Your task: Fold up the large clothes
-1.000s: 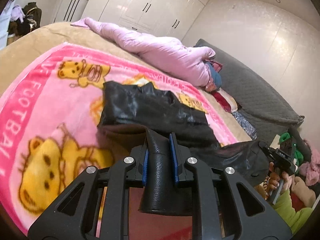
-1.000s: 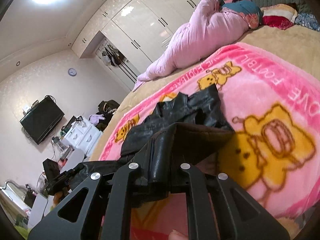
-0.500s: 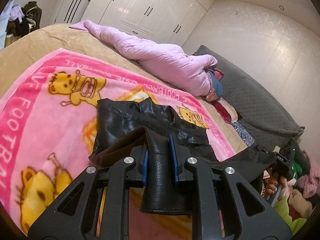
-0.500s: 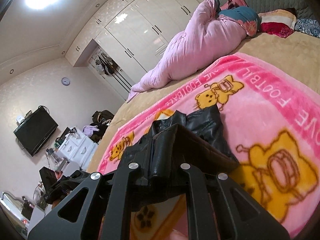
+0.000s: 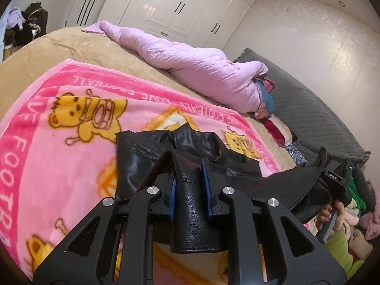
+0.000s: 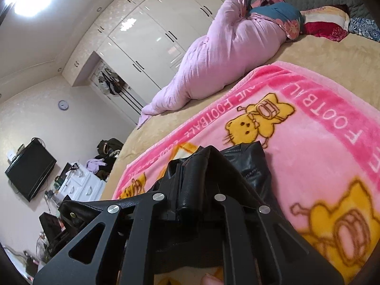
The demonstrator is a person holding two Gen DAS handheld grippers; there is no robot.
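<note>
A black leather jacket [image 5: 142, 154] lies on a pink cartoon blanket [image 5: 59, 142] on the bed. My left gripper [image 5: 188, 166] is shut on a fold of the jacket's hem and holds it lifted over the jacket's far part. My right gripper [image 6: 187, 173] is shut on another fold of the same jacket [image 6: 254, 166], also lifted; it shows at the right of the left wrist view [image 5: 337, 178]. The hem stretches taut between the two grippers. The jacket's near part is hidden under the grippers.
A rolled pink quilt [image 5: 194, 71] lies across the far side of the tan bed sheet [image 5: 59, 47]. Pillows [image 6: 327, 21] and a grey headboard [image 5: 308, 114] are at the bed's head. A clothes pile [image 5: 351, 225] sits by the bed. A television [image 6: 28, 168] hangs on the wall.
Both grippers have carried the lifted hem forward over the jacket toward its collar. More of the jacket now lies under the raised fold.
</note>
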